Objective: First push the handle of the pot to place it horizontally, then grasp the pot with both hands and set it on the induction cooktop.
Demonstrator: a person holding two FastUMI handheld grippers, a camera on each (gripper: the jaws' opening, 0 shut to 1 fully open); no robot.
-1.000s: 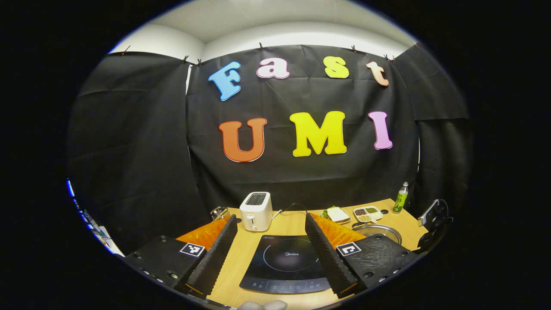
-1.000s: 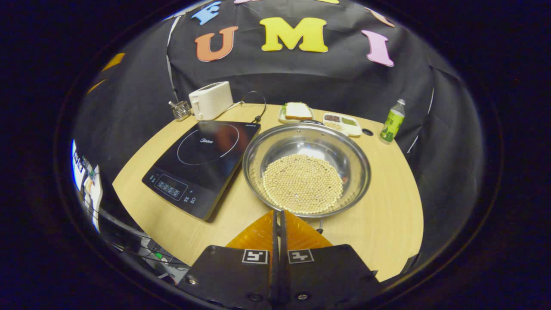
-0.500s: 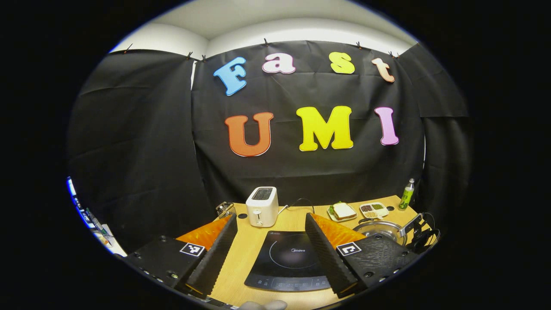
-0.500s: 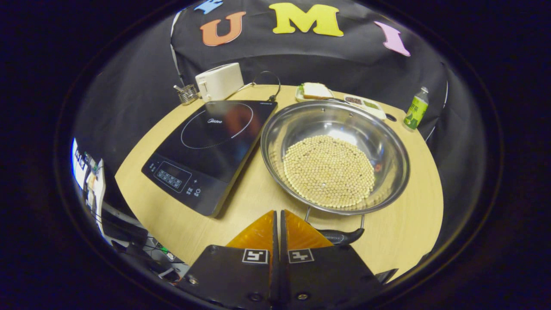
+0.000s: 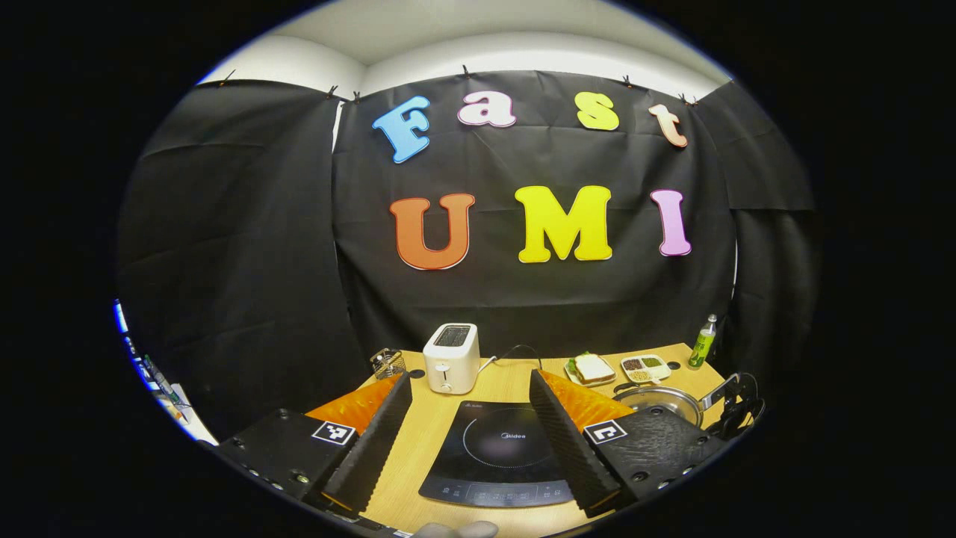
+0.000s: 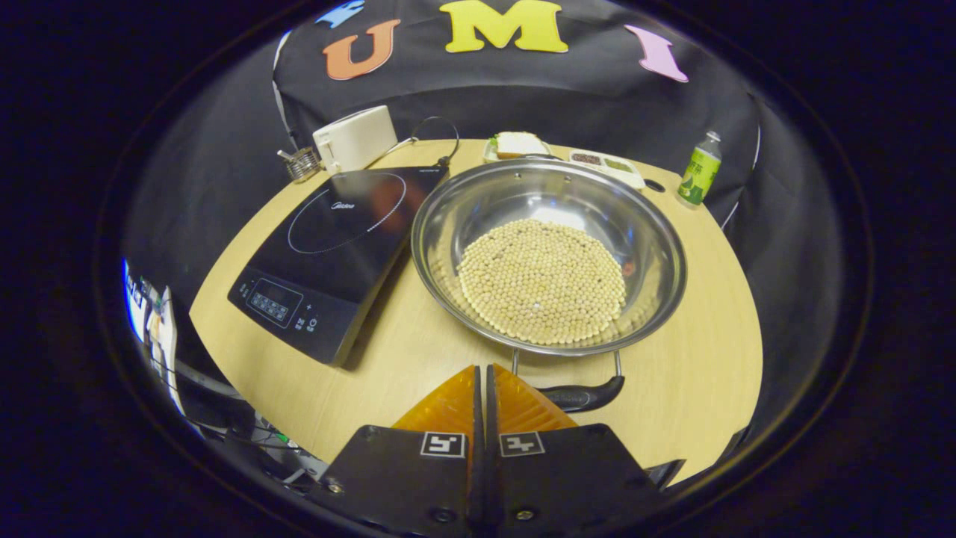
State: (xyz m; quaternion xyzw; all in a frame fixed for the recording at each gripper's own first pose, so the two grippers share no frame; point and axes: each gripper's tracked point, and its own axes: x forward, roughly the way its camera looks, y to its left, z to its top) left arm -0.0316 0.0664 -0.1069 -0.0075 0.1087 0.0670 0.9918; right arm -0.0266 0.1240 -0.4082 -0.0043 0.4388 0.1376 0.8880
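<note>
- Right gripper view: right tool [image 6: 482,371] clenched, fingers together with nothing between them, just above the pot's near handle [image 6: 579,394].
- Pot [image 6: 549,254], steel, holds pale beans; it sits on the worktop [image 6: 702,373] just beside the induction cooktop [image 6: 328,246], not on it.
- Left gripper view: left tool [image 5: 470,388] released, fingers spread wide above the cooktop's near edge.
- Toaster [image 5: 450,358] at the back of the worktop.

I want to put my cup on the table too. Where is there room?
There is bare wood on the near edge of the table, between the cooktop and the pot, and to the pot's right, below the green bottle. The back edge is crowded: toaster, sandwich plate, compartment tray.
</note>
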